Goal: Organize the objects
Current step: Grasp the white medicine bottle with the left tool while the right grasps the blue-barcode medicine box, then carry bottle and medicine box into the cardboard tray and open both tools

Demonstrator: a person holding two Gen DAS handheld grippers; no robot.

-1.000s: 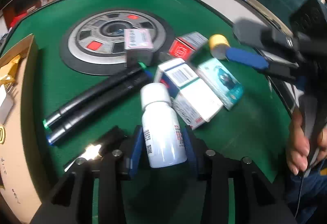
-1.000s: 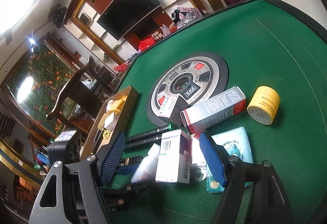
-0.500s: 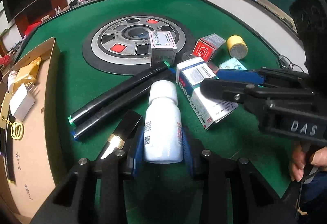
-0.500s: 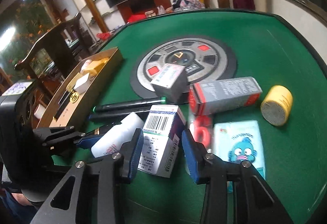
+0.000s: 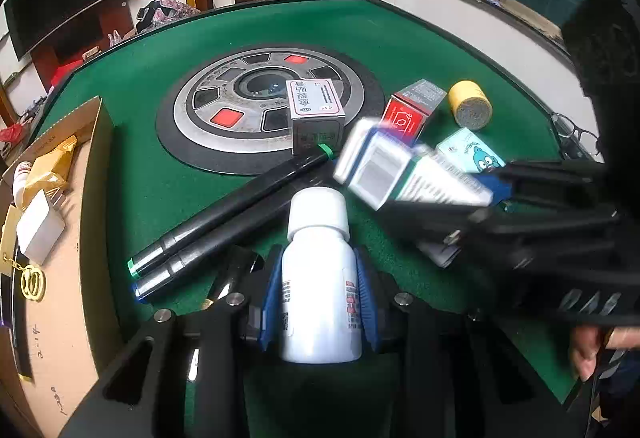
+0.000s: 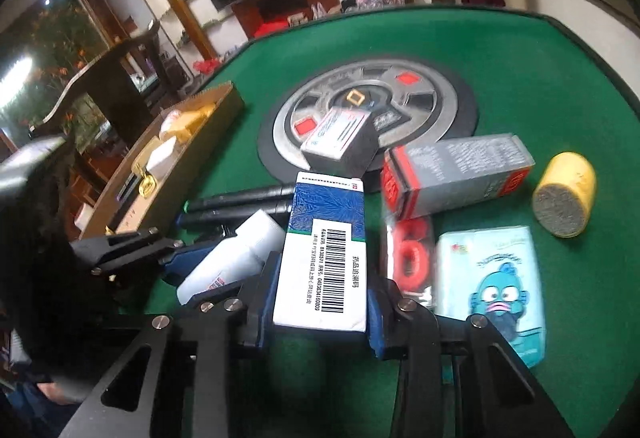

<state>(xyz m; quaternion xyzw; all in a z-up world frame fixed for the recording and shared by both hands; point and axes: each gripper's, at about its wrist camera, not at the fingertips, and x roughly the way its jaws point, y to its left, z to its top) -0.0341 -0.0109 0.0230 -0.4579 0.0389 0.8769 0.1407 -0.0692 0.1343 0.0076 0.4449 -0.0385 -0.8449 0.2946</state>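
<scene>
A white plastic bottle point(image 5: 320, 302) with a white cap lies between the blue pads of my left gripper point(image 5: 318, 278), which is shut on its body just above the green felt. In the right wrist view my right gripper point(image 6: 320, 290) has a blue-and-white medicine box point(image 6: 326, 234) with a barcode between its pads; the jaws are closing and both pads press the box's sides. The left wrist view shows that box point(image 5: 400, 174) blurred and tilted, off the felt, to the right of the bottle.
Two black markers point(image 5: 224, 222) lie left of the bottle. A grey-white box point(image 5: 316, 110) sits on the round centre disc point(image 5: 224, 142). A red-grey box point(image 6: 460, 174), yellow jar point(image 6: 564, 194), cartoon tissue pack point(image 6: 492, 278) and red packet point(image 6: 410, 254) lie right. A cardboard tray point(image 5: 60, 238) stands left.
The right gripper came down over the medicine box, its wide jaws closed onto the box's sides, and the box now stands tilted off the felt. The left gripper kept its hold on the bottle.
</scene>
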